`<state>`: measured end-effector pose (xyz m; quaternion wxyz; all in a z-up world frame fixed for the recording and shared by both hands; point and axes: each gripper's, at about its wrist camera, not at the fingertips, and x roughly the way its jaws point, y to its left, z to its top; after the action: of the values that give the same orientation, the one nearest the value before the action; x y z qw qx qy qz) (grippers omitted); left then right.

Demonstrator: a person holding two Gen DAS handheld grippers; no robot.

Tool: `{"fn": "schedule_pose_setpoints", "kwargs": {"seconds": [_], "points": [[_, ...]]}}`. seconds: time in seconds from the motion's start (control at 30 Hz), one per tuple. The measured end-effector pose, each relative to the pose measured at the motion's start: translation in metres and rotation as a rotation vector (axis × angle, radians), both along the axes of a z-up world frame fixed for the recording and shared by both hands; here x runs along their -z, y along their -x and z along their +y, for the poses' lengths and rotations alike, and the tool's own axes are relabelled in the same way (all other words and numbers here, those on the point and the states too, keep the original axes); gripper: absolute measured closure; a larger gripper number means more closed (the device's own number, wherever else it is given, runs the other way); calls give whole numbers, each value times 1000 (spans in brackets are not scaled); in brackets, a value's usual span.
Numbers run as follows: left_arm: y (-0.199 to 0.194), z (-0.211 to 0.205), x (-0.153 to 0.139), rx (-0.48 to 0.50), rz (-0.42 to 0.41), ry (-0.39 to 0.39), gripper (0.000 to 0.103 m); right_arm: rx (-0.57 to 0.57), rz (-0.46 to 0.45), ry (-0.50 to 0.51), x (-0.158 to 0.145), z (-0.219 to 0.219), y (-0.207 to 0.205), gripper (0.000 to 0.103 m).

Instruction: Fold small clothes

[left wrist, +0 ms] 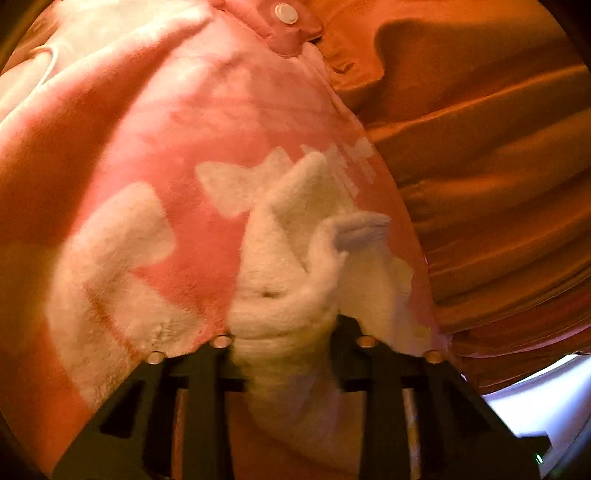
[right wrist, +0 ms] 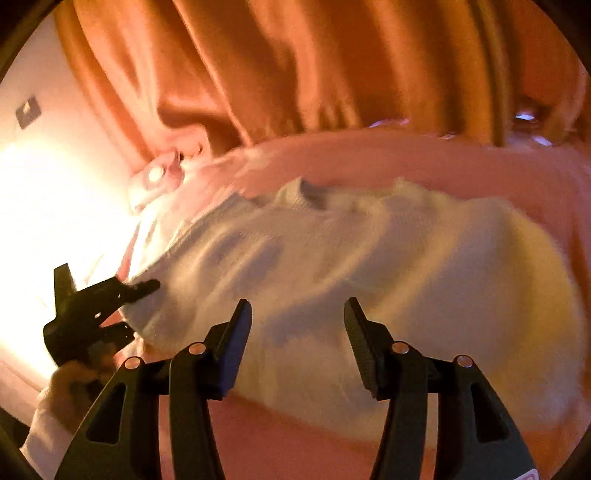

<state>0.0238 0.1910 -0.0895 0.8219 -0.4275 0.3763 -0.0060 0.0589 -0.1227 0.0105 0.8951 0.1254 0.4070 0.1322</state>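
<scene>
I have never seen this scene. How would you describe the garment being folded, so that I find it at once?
Start from the orange curtain at the back; below it spreads a pink blanket with white patches. On that blanket lies the white fluffy garment, one end pinched by the left gripper while the open right gripper hovers above. It alone is entirely white and rumpled, not flat.

Two hand-held grippers are showing: the left hand-held gripper (right wrist: 146, 286) and the right hand-held gripper (right wrist: 297, 317). One white knit garment (right wrist: 332, 266) is lying on one pink blanket (left wrist: 155, 155) with white patches. One white snap button (left wrist: 286, 14) is sitting at the blanket's edge (only one visible). One orange curtain (right wrist: 295, 62) is hanging behind. One gloved hand (right wrist: 55, 402) is showing.
</scene>
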Motion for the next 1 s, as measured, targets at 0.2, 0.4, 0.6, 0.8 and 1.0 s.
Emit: {"fn": "schedule_pose_setpoints", "kwargs": {"seconds": [0.2,0.4,0.6,0.8,1.0], "points": [[-1,-49,-64,163,-189,-52,84,-66,94,-54,48,7,-26,53],[-1,-168,-130,465,-374,-89,84,66,43,-227,19,-67,8,53],[14,-308,-91,792,-293,-114,84,337,-9,-267,12,-180,66,51],[52,-340,-49,852,-224,-291,71,409,22,-318,26,-222,96,51],[80,-295,-77,802,-216,-355,34,331,-8,-407,19,-207,95,35]]}}
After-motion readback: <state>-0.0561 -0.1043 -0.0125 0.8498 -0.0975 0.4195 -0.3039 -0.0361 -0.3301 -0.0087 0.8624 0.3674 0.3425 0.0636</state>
